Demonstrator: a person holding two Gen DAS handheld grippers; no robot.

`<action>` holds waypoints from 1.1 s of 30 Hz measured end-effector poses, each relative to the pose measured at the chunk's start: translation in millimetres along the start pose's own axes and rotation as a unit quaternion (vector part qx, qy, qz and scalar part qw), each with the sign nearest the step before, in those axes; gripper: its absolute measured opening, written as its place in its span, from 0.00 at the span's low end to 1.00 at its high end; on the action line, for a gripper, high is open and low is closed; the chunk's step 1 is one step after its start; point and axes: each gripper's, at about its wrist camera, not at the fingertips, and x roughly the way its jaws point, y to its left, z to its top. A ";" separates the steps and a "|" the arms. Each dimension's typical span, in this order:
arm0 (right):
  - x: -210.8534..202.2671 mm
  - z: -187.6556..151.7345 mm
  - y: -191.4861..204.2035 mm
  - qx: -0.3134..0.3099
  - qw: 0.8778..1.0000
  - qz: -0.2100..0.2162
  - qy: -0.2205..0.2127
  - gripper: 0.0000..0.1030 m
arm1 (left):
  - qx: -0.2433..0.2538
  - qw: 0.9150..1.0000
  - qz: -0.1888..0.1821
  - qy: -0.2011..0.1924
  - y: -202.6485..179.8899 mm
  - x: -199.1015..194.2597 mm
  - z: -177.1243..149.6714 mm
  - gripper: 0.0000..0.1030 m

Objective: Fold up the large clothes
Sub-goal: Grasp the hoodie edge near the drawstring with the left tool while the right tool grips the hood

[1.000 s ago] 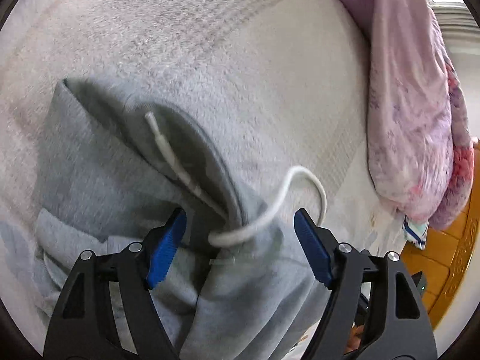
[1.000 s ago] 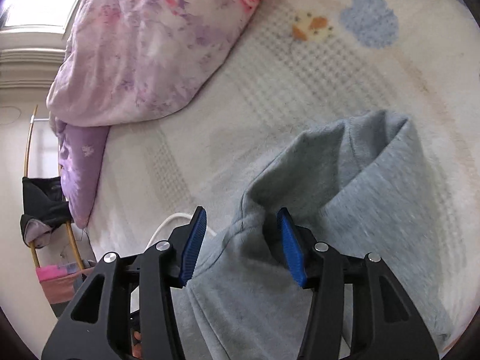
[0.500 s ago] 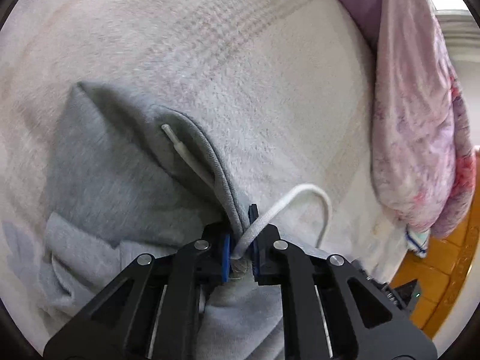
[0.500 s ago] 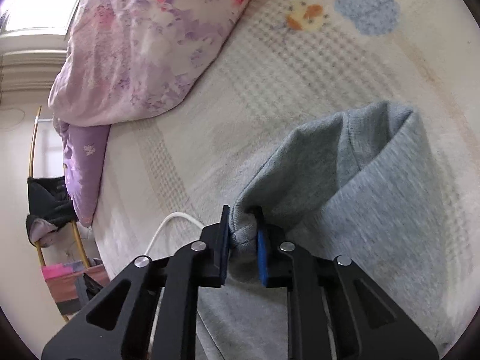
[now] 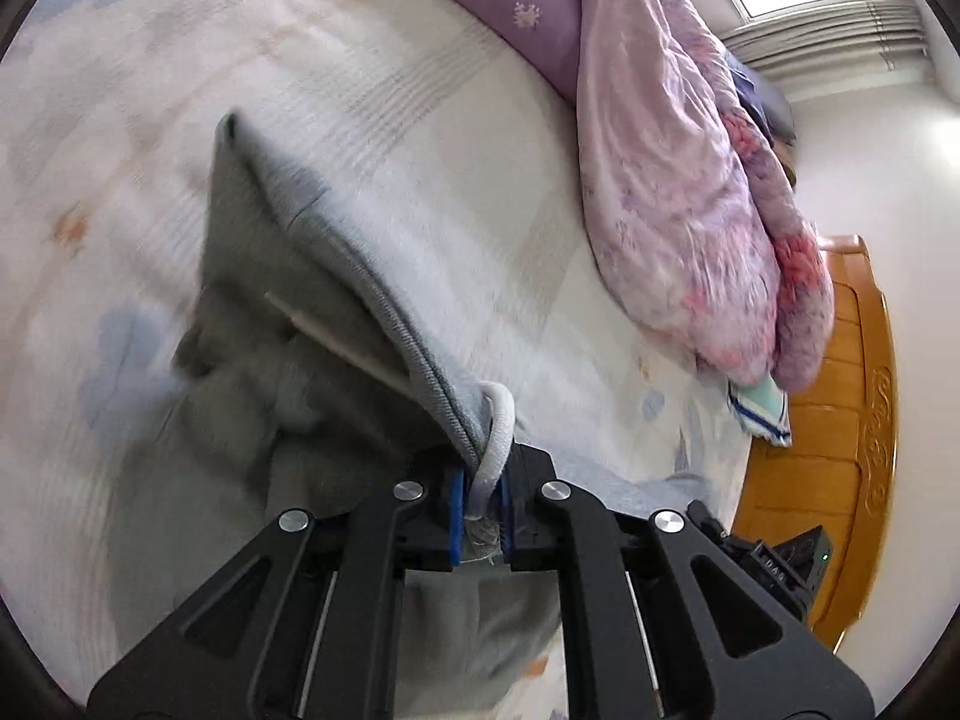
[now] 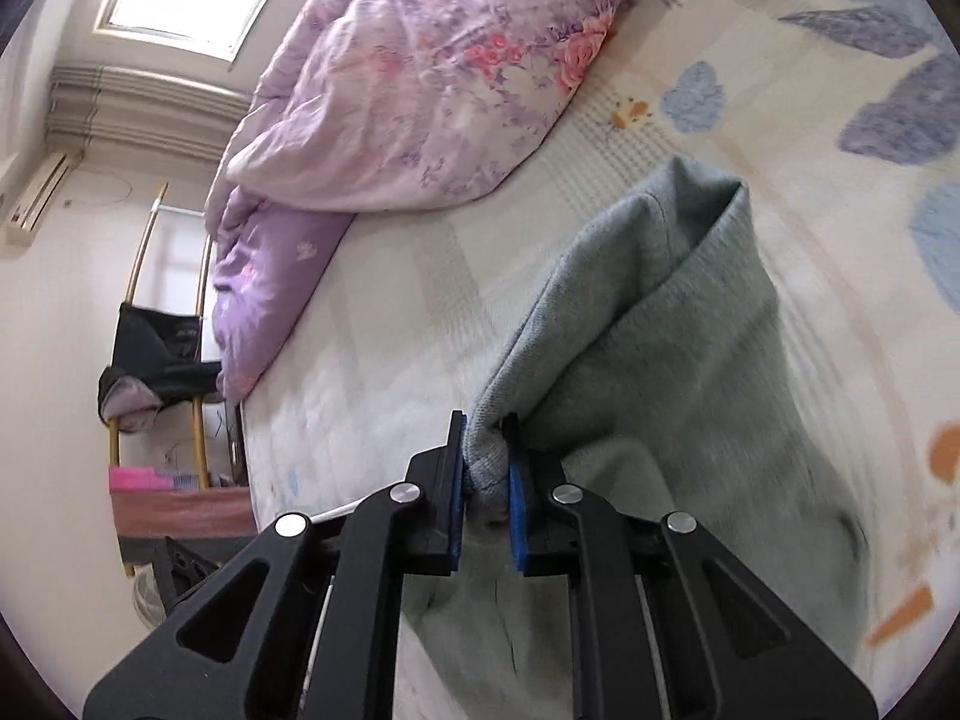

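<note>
Lifting the hoodie (image 5: 282, 276) off the bed (image 5: 420, 138) is the step in hand. The left gripper (image 5: 480, 504) pinches its hem and white cord (image 5: 501, 426); the right gripper (image 6: 486, 480) clamps a bunched grey edge. Both corners should rise level and apart — taut cloth between them — so it hangs flat, clear of the quilt (image 6: 420, 72).

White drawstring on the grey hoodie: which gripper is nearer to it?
Left. The left gripper is clamped on the hoodie edge with the drawstring between its pads; the right gripper pinches plain fabric only.
</note>
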 end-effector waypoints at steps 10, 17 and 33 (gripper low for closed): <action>-67.8 -127.9 -33.4 0.036 0.999 -0.036 0.016 0.10 | -0.048 0.998 -0.012 0.025 70.5 -48.4 -111.0 0.05; -52.9 -188.4 -83.2 0.090 0.992 -0.075 0.041 0.10 | -0.077 0.995 0.020 0.057 138.0 -34.9 -172.2 0.05; 3.3 -216.5 -127.0 0.064 0.982 -0.163 0.076 0.11 | -0.047 0.991 0.097 0.085 174.7 10.6 -205.9 0.07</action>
